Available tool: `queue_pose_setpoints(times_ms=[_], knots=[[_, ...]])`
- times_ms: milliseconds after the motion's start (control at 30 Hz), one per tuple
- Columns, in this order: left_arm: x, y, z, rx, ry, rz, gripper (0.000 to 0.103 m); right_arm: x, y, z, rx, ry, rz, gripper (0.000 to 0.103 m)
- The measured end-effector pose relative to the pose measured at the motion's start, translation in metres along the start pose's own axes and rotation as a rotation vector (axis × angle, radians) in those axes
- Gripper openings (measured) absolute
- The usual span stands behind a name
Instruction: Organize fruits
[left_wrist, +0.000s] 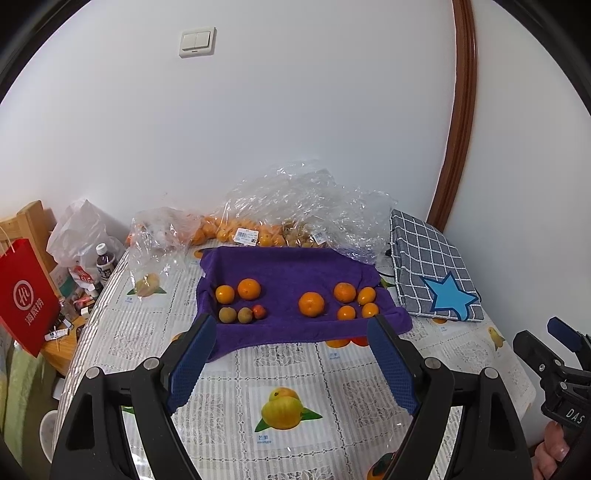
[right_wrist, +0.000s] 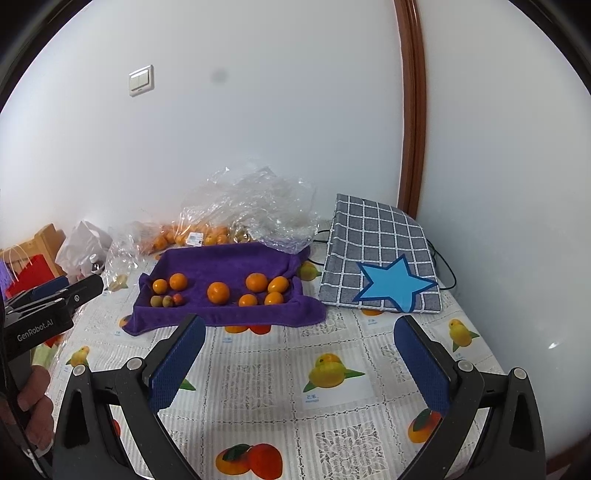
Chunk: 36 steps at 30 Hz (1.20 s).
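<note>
A purple towel (left_wrist: 288, 269) (right_wrist: 229, 266) lies on the fruit-print tablecloth with fruit on it. At its left are two oranges (left_wrist: 249, 288), two greenish-brown fruits (left_wrist: 227, 315) and a small red fruit (left_wrist: 259, 311). One orange (left_wrist: 311, 304) (right_wrist: 218, 292) sits alone in the middle, and several oranges (left_wrist: 345, 292) (right_wrist: 256, 282) cluster at the right. My left gripper (left_wrist: 291, 325) hovers open just short of the towel's near edge, holding nothing. My right gripper (right_wrist: 299, 323) is open and empty too, further right and nearer the table's front.
Clear plastic bags (left_wrist: 258, 229) holding more oranges lie against the wall behind the towel. A grey checked cloth with a blue star (left_wrist: 432, 269) (right_wrist: 376, 258) lies at the right. Left of the table stand a red paper bag (left_wrist: 26, 295) and a bottle (left_wrist: 105, 260).
</note>
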<state>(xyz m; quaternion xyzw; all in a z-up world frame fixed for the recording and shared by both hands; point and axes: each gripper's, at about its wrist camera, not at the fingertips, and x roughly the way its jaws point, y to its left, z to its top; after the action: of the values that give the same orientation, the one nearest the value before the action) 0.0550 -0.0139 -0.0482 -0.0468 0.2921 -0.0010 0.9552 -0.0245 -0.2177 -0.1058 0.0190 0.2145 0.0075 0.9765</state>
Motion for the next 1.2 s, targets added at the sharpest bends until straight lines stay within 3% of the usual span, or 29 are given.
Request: queue_pose_setpoints(times_ms=[1200], knots=[[-0.0048, -0.0006, 0.0005, 0.001, 0.007, -0.011, 0.084, -0.0044, -0.0077, -0.0013, 0.01, -0.009, -0.025, 0.101]])
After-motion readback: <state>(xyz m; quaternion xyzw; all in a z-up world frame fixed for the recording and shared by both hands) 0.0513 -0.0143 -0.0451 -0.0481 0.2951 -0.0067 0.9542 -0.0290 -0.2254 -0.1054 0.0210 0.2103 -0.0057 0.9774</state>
